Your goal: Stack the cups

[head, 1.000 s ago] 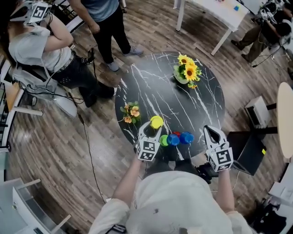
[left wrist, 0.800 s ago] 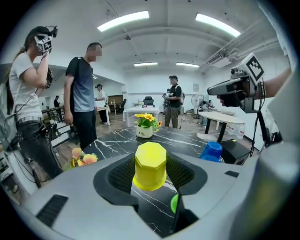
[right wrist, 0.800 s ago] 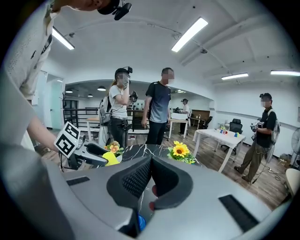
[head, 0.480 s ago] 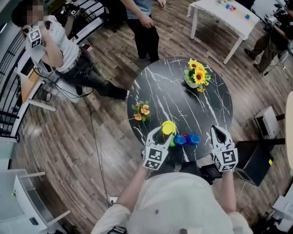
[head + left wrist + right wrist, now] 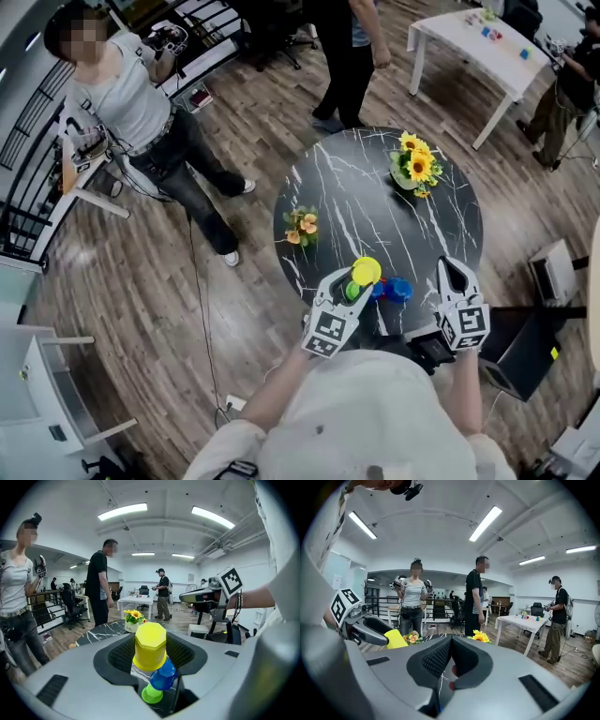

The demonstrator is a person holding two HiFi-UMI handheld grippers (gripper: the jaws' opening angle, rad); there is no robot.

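My left gripper is shut on an upturned yellow cup and holds it up above the table's near edge. In the left gripper view the yellow cup sits between the pads, with a blue cup and a green cup below it on the table. The green cup and blue cup stand close together. My right gripper hovers to the right of the cups, shut and holding nothing. A bit of a red cup shows under its closed jaws.
The round black marble table carries a sunflower pot at the far right and a small flower bunch at the left. Two people stand beyond the table. A white table is at the far right.
My left gripper has risen with the yellow cup and shifted right, so it is now over the green cup. The right gripper has barely moved. The people behind have shifted.
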